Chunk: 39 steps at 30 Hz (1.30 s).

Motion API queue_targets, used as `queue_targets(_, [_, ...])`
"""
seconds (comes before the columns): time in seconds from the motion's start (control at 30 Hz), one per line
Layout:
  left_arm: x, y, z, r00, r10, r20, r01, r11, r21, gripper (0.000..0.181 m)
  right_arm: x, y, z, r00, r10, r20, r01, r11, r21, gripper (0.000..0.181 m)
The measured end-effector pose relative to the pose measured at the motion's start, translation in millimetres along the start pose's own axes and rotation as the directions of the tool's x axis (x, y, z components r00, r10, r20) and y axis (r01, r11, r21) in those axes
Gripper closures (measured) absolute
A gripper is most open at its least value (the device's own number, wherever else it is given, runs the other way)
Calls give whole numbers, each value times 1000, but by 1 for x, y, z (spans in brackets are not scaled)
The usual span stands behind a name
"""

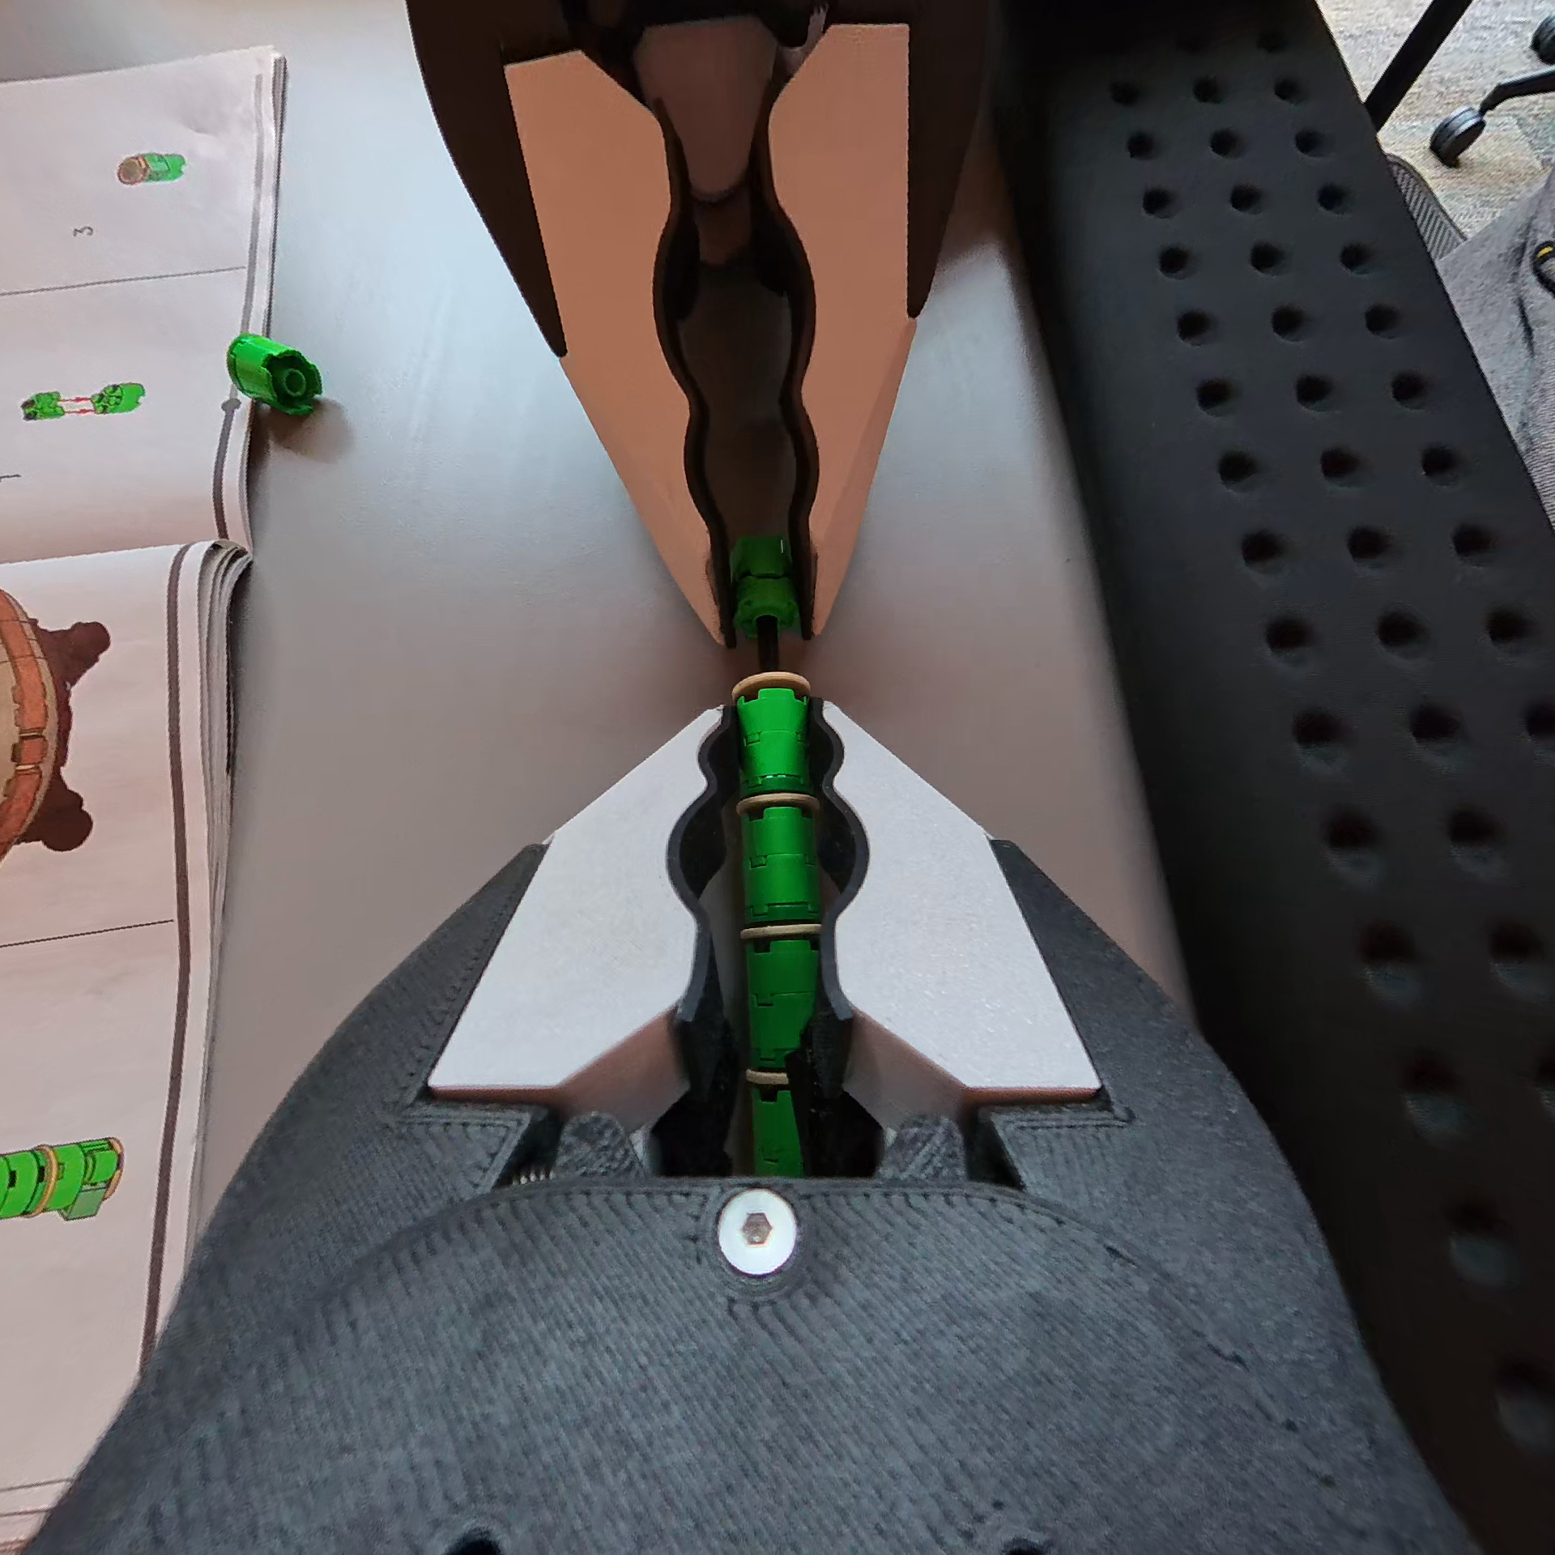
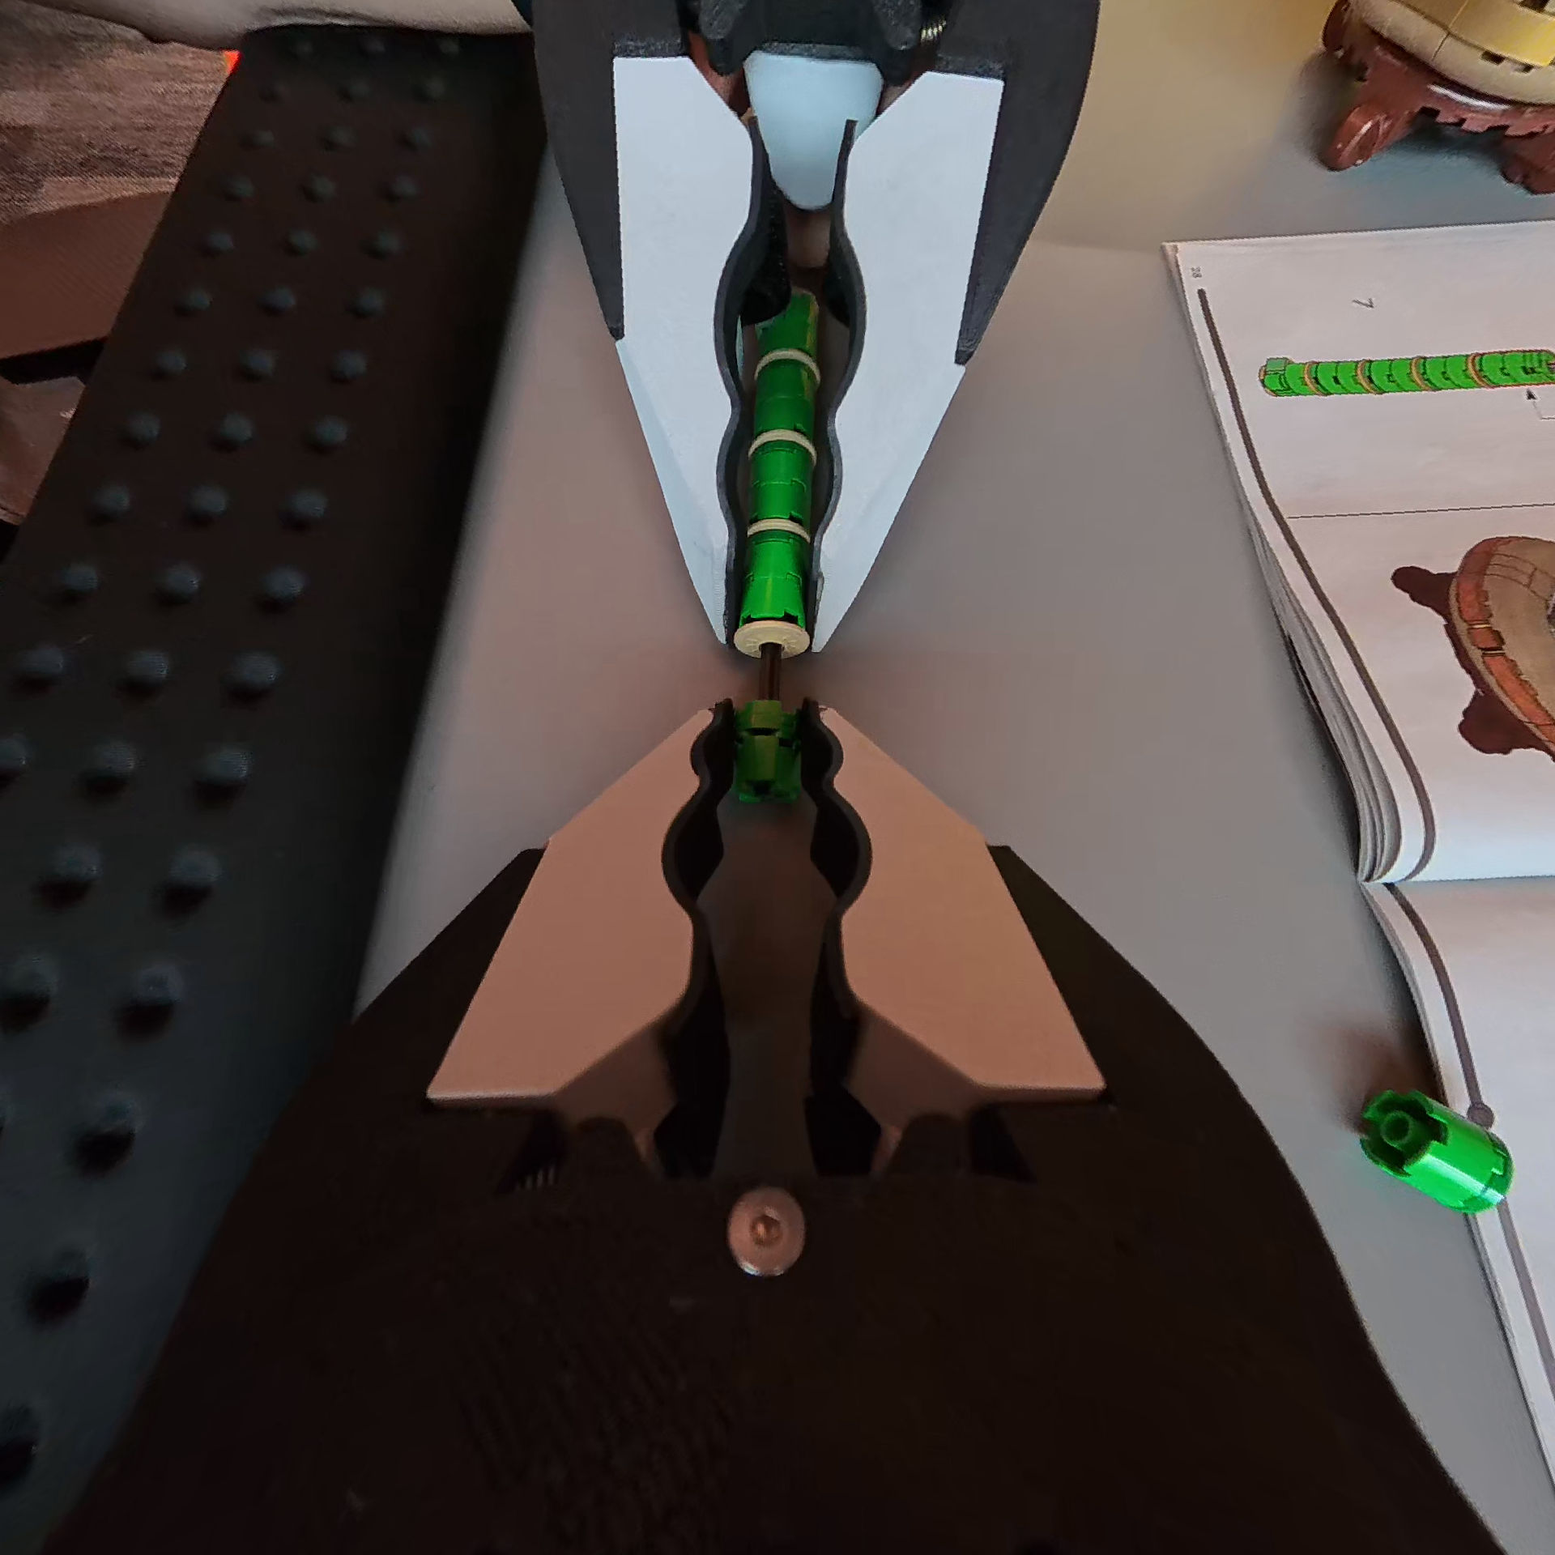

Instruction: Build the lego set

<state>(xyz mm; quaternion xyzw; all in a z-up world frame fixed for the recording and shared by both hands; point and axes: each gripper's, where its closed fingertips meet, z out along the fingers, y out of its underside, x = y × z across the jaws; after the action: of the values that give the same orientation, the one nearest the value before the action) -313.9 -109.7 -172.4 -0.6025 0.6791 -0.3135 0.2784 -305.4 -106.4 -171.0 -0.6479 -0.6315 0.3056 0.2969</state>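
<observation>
Grey table point(image 1: 471, 589); left claw point(image 1: 772, 715) pinching green ringed stalk point(image 1: 778, 850), right claw point(image 2: 764, 724) pinching green piece point(image 2: 764, 761).

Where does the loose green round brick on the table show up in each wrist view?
Left wrist view: loose green brick upper left, at the instruction booklet's edge.
Right wrist view: same brick lower right, against the booklet's edge.
Shared landmark: the green stack on a dark rod, held between both grippers.

A pale grey table point(image 1: 437, 471) catches soft light. At three o'clock lies a black perforated panel point(image 1: 1313, 522); beyond, at one o'clock, chair castors point(image 1: 1460, 135) on carpet.
</observation>
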Motion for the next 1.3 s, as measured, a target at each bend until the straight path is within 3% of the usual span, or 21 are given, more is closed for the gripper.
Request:
queue_targets(0.17, [-4, -2, -2, 999, -46, 10, 46, 999, 10, 164, 4, -1, 1, 1000, 1, -9, -1, 1000, 0, 166])
queue_targets(0.2, [-6, -6, -3, 998, -56, 24, 55, 998, 29, 151, 4, -2, 2, 1000, -2, -15, 2, 1000, 0, 165])
queue_targets(0.3, [-5, -28, -6, 998, -51, 29, 47, 993, 109, 150, 5, -3, 3, 999, -23, -35, 23, 1000, -3, 165])
queue_targets(0.43, [-9, -20, 6, 997, 16, 71, -17, 1000, 11, 157, 6, -3, 3, 998, -34, -44, 34, 999, -4, 165])
queue_targets(0.5, [-12, -19, 5, 997, 7, 81, -7, 1000, 11, 172, 7, -3, 2, 998, -38, -54, 38, 999, -4, 165])
queue_targets(0.8, [-11, -11, 7, 994, -1, 109, 10, 997, -82, 170, 9, -3, 3, 999, -17, -47, 16, 1000, -3, 165])
queue_targets(0.93, [-10, -10, 6, 990, 61, 131, -45, 991, -125, 172, 8, -2, 3, 999, -16, -45, 16, 1000, -9, 165])
queue_targets(1.3, [-1, -10, 3, 993, 70, 93, -63, 995, -75, 176, 1, -1, 2, 998, -51, -31, 51, 999, -5, 165])
